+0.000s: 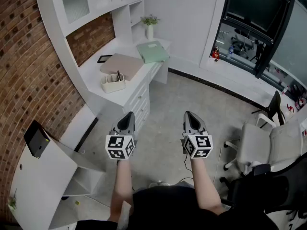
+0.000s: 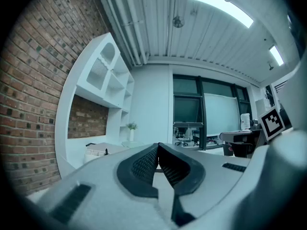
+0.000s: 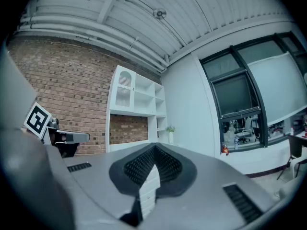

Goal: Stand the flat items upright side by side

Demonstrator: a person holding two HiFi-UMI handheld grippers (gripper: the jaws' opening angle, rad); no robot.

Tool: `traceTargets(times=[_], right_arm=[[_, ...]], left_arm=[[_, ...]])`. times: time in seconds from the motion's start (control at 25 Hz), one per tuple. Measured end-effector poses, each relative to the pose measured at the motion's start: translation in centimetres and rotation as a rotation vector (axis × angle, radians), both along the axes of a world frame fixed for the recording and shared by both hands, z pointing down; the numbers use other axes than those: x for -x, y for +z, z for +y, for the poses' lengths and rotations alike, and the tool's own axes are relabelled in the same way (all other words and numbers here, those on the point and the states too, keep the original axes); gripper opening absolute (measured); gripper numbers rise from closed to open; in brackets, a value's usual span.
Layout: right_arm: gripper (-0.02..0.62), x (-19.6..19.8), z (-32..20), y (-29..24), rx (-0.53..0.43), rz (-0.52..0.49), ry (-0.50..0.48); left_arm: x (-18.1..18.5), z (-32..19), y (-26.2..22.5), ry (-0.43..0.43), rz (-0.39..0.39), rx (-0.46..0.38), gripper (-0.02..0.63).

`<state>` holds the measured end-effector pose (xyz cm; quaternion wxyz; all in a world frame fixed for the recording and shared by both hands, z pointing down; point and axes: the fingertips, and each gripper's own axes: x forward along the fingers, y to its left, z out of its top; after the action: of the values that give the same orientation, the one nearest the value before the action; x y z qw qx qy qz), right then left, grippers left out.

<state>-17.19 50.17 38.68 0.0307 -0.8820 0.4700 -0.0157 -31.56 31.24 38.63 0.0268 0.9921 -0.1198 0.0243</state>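
Note:
Two flat items lie on the white desk [image 1: 96, 73] at the far wall: a beige folder [image 1: 122, 64] and, behind it, a pale green folder [image 1: 152, 51]. My left gripper [image 1: 128, 116] and right gripper [image 1: 190, 114] hover side by side over the floor, well short of the desk, both pointing level toward it. Each is shut with nothing between its jaws. In the left gripper view the left gripper [image 2: 158, 146] has its pads together; the right gripper [image 3: 154, 146] looks the same in its own view.
A white caddy [image 1: 112, 83] with pens stands at the desk's front edge, a small black item [image 1: 104, 58] near the wall, a vase with a plant [image 1: 149, 27] at the back. White shelves [image 1: 98, 1] hang above. Office chairs [image 1: 268, 145] stand at the right, a lower white desk [image 1: 36, 176] at the left.

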Motion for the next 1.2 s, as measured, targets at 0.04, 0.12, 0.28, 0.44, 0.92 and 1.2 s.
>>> traceTargets(times=[0.04, 0.12, 0.28, 0.44, 0.92, 1.2], right_arm=[[-0.005, -0.1, 0.0, 0.0, 0.0, -0.002, 0.001], [-0.005, -0.4, 0.1, 0.2, -0.001, -0.006, 0.002], [-0.005, -0.6, 0.2, 0.6, -0.002, -0.018, 0.006], [-0.005, -0.6, 0.5, 1.1, 0.001, -0.027, 0.007], [-0.003, 0.9, 0.6, 3.1, -0.005, -0.086, -0.057], [0.142, 0.8, 1.3, 3.4, -0.017, -0.147, -0.058]], left_arm=[[-0.1, 0.1, 0.0, 0.0, -0.002, 0.0, 0.008], [-0.4, 0.2, 0.1, 0.001, -0.004, -0.001, 0.008], [-0.6, 0.1, 0.5, 0.002, -0.008, 0.007, 0.008], [-0.8, 0.4, 1.4, 0.009, -0.013, 0.021, 0.008], [-0.4, 1.8, 3.8, 0.048, -0.044, 0.065, 0.011], [1.3, 1.4, 4.1, 0.049, -0.009, 0.106, 0.187]])
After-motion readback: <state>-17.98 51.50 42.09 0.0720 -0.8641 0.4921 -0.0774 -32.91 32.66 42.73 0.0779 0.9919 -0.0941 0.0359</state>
